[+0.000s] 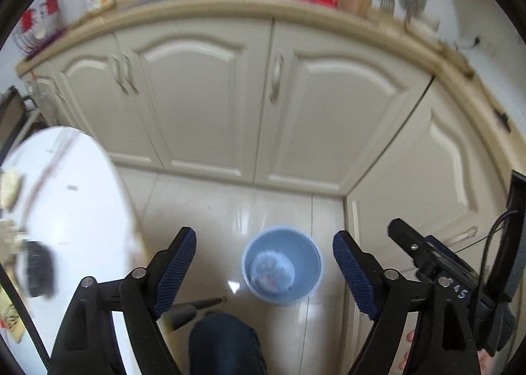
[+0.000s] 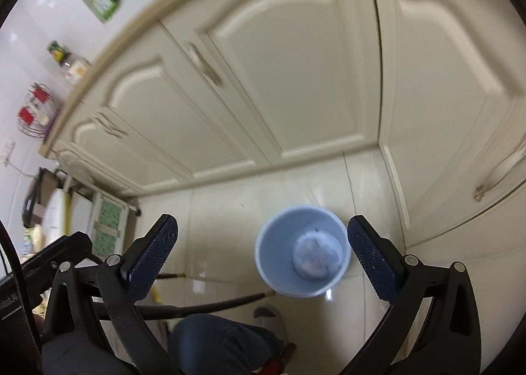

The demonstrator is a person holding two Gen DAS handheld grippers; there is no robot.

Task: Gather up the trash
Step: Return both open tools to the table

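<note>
Standing upright on the glossy tiled floor (image 1: 210, 210) before cream cabinet doors (image 1: 197, 105): one pale blue plastic bin (image 1: 281, 265), round, open-topped, tapering downward, with a crumpled whitish wad of trash (image 2: 316, 255) at its bottom. Left gripper (image 1: 264, 271) and right gripper (image 2: 263, 258) hang above it, fingers spread wide, holding nothing.
</note>
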